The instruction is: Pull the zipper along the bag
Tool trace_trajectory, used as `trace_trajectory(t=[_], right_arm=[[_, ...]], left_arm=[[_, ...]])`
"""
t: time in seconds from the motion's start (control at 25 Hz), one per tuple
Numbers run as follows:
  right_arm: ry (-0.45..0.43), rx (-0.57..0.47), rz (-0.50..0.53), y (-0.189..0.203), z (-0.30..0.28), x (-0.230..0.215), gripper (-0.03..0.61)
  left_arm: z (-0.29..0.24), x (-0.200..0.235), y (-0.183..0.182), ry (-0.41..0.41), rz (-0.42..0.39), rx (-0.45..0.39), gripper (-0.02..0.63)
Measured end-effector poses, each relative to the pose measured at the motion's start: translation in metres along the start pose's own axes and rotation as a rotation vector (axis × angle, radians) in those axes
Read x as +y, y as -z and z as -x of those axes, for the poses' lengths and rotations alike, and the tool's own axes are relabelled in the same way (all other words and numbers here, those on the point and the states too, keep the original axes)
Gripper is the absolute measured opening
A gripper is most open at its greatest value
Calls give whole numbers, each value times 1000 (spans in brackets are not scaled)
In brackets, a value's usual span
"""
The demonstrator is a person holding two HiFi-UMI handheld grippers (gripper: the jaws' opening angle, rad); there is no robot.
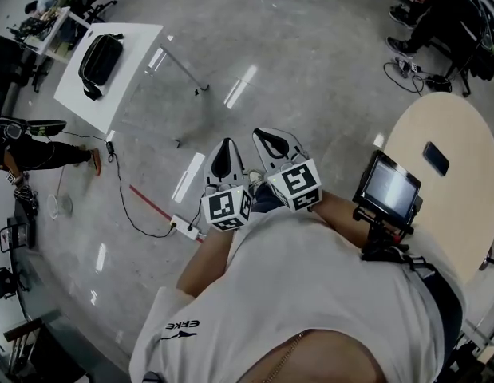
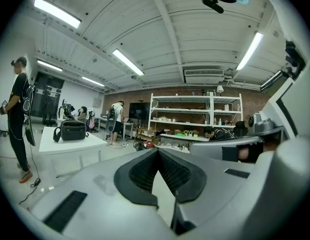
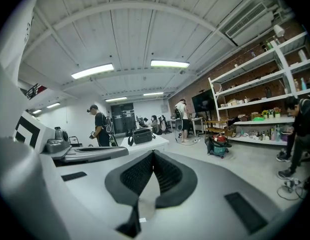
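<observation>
Pointing out across the room almost level, the left gripper (image 2: 157,150) had its jaws pressed together at the tips, with nothing between the black ribbed pads, and the right gripper (image 3: 152,152) was closed the same way and equally empty. From the head view the two were held side by side just in front of the person's white shirt (image 1: 310,294), with their marker cubes (image 1: 225,207) nearly touching. Neither gripper touched anything. The black bag (image 1: 100,61) was well apart from both, across a stretch of grey floor (image 1: 310,62). It sat on a white table (image 1: 131,46) at the upper left of the head view. In the left gripper view it stood to the left of the jaws, and in the right gripper view it showed just above the jaw tips, far behind them. Its zipper was too small to make out. At the person's right stood a round pale table (image 1: 446,214) carrying a dark phone (image 1: 436,158), with a small screen (image 1: 388,188) on a stand at its near edge. A cable and power strip (image 1: 183,228) lay on the floor near the person's feet. Farther off, a person in black (image 2: 18,114) stood beside the bag's table, and white shelving (image 2: 190,115) lined a brick wall.
</observation>
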State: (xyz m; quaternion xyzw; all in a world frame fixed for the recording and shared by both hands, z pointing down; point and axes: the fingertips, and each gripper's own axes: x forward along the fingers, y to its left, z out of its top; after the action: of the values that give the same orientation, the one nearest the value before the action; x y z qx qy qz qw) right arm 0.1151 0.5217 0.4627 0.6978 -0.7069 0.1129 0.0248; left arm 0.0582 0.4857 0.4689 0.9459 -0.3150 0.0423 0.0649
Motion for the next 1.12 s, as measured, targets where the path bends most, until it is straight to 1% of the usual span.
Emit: trace_trajectory(t=[0.12, 0.36, 0.64, 0.76, 0.96, 1.12], right_arm=[[2, 0, 6, -14, -43, -5, 5], [-10, -1, 17, -34, -112, 4, 5], [-9, -4, 25, -46, -176, 18, 5], [-24, 13, 31, -46, -194, 27, 5], [-55, 35, 40, -46, -218, 34, 5], [-104, 52, 53, -48, -243, 37, 5]], left_arm=[[-30, 33, -14, -4, 5, -13, 3], [-65, 96, -32, -22, 12, -25, 3], [-91, 158, -41, -34, 22, -40, 3], [-95, 178, -40, -51, 40, -31, 3], [-98, 198, -38, -83, 68, -29, 3], [-109, 218, -37, -132, 85, -25, 3]])
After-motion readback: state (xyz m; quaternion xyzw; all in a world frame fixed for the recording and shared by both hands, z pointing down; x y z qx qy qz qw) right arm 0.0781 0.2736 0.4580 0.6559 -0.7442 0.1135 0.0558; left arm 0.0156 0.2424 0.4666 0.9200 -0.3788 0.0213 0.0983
